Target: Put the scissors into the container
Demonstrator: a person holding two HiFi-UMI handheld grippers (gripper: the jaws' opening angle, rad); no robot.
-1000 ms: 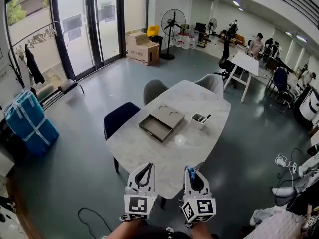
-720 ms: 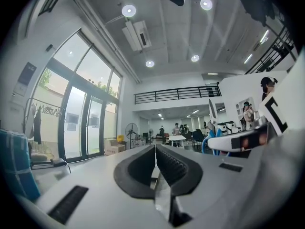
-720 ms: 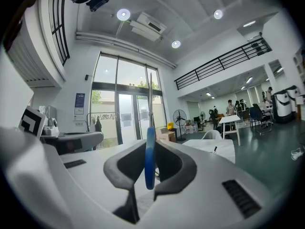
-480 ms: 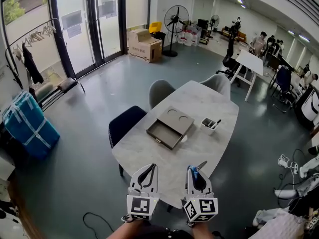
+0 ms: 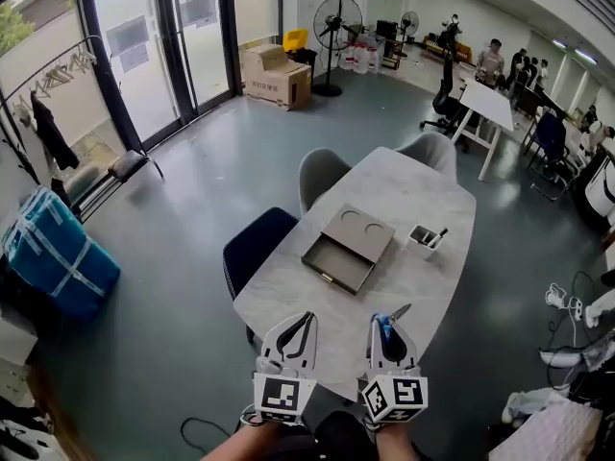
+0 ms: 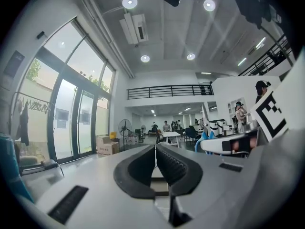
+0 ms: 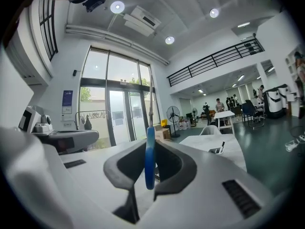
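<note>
A pair of scissors (image 5: 399, 312) with a blue handle (image 7: 150, 162) stands clamped in my right gripper (image 5: 386, 322), its blade pointing up past the jaw tips. That gripper hangs over the near edge of the marble table (image 5: 423, 185). The container, a small white holder (image 5: 425, 242) with pens in it, stands on the table's right side, well ahead of the gripper; the right gripper view shows this holder (image 7: 218, 150) too. My left gripper (image 5: 307, 317) is beside the right one, shut with nothing in it (image 6: 155, 147).
A grey open drawer box (image 5: 348, 249) lies mid-table, left of the holder. Chairs (image 5: 258, 246) stand along the table's left and far sides. A fan (image 5: 338, 22), cardboard boxes (image 5: 275, 75) and a blue wrapped bundle (image 5: 53, 253) stand on the floor; people are at the far back.
The view has advanced toward the table, which now sits further right and lower in the head view. Both grippers keep their pose, and the scissors stay in the right one.
</note>
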